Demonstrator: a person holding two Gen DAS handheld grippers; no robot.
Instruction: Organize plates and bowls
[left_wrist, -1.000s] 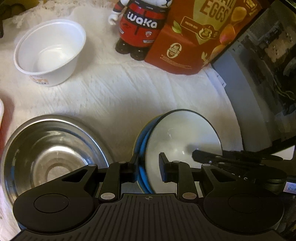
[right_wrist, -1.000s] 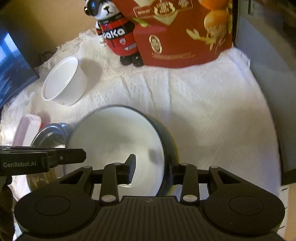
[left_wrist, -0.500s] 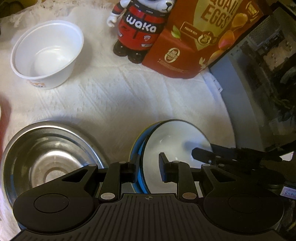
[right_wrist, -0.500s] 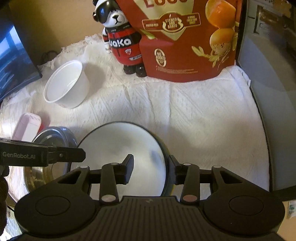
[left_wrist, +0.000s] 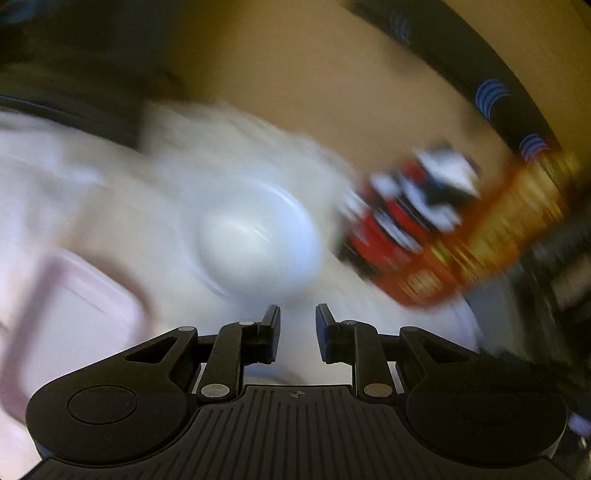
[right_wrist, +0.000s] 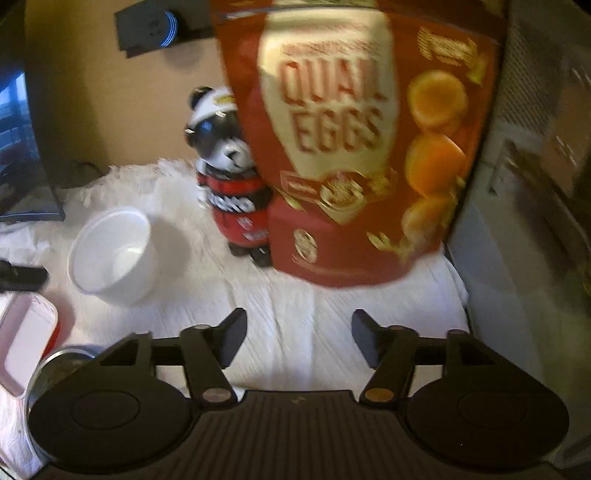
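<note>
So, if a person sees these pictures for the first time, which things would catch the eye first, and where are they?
The big red quail eggs bag stands at the back of the white cloth, and a panda figurine in a red shirt stands beside it on its left. Further left, a white plastic bowl sits on the cloth. Both the right gripper and the left gripper are open and hold nothing.

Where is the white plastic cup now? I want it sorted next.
In the right wrist view the white plastic cup stands upright on the white cloth at left, beside the panda figurine, apart from it.
</note>
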